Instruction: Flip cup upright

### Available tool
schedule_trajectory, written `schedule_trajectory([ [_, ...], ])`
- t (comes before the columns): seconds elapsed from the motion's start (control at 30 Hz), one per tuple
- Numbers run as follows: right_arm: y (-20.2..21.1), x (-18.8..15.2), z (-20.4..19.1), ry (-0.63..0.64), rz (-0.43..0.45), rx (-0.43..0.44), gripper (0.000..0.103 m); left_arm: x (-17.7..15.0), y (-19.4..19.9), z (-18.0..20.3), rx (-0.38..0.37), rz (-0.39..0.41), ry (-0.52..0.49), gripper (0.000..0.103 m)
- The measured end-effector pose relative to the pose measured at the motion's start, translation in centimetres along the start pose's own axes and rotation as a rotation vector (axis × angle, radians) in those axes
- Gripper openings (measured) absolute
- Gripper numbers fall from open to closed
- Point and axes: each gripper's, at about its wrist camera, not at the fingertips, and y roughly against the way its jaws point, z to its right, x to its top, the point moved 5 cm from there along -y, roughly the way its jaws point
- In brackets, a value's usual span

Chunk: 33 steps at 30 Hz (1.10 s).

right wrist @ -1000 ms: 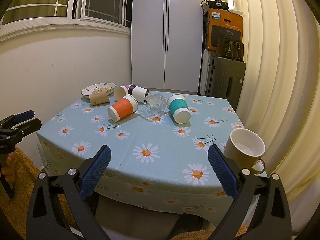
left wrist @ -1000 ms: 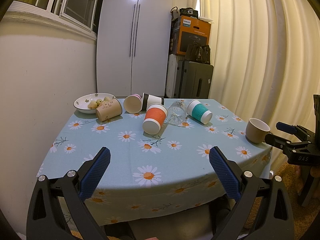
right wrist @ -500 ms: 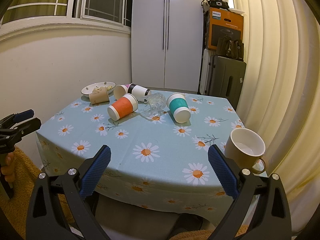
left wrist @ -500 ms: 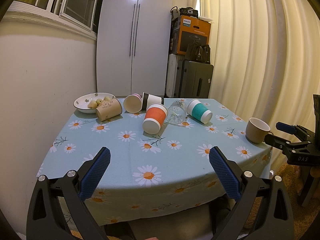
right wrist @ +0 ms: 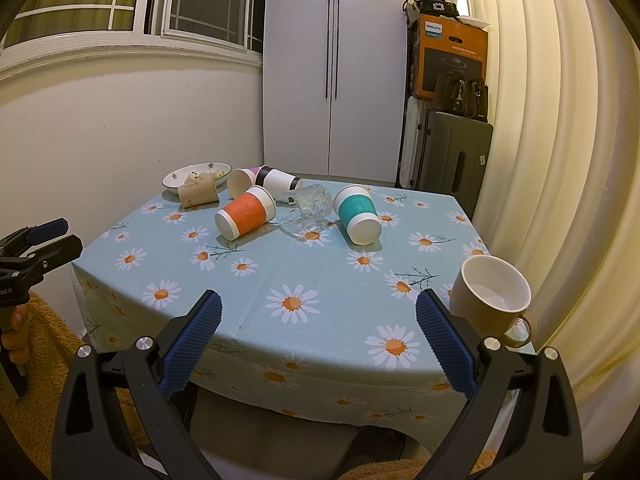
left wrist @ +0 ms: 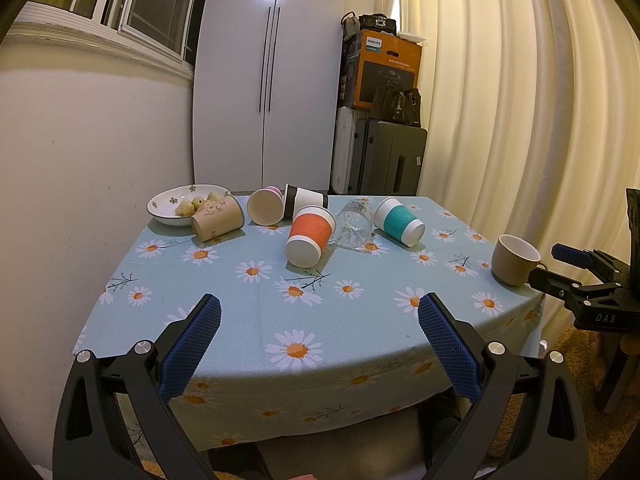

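Note:
Several cups lie on their sides at the far part of the table: a brown paper cup (left wrist: 218, 218), a pink cup (left wrist: 265, 207), a black-banded cup (left wrist: 306, 199), an orange cup (left wrist: 309, 235), a clear glass (left wrist: 354, 225) and a teal cup (left wrist: 399, 221). A tan mug (left wrist: 514, 259) stands upright at the right edge. My left gripper (left wrist: 318, 344) is open and empty over the near edge. My right gripper (right wrist: 318, 340) is open and empty, with the mug (right wrist: 494, 296) just right of its right finger.
A bowl of food (left wrist: 184, 204) sits at the far left corner of the daisy tablecloth (left wrist: 256, 304). A wall runs along the left, a wardrobe (left wrist: 268, 80) and suitcases (left wrist: 384, 156) stand behind, and curtains (left wrist: 520, 100) hang on the right.

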Motion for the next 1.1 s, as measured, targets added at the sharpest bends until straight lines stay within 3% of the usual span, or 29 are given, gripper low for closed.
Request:
schedule_trajectory([
  [0.77, -0.6, -0.9, 0.2, -0.004, -0.007, 0.006, 0.097, -0.1, 0.0, 0.3, -0.003, -0.013, -0.004, 0.096],
  [1.1, -2.8, 1.0, 1.2, -0.051, -0.082, 0.048, 0.097, 0.9, -3.5, -0.9, -0.085, -0.154, 0.056, 0.096],
])
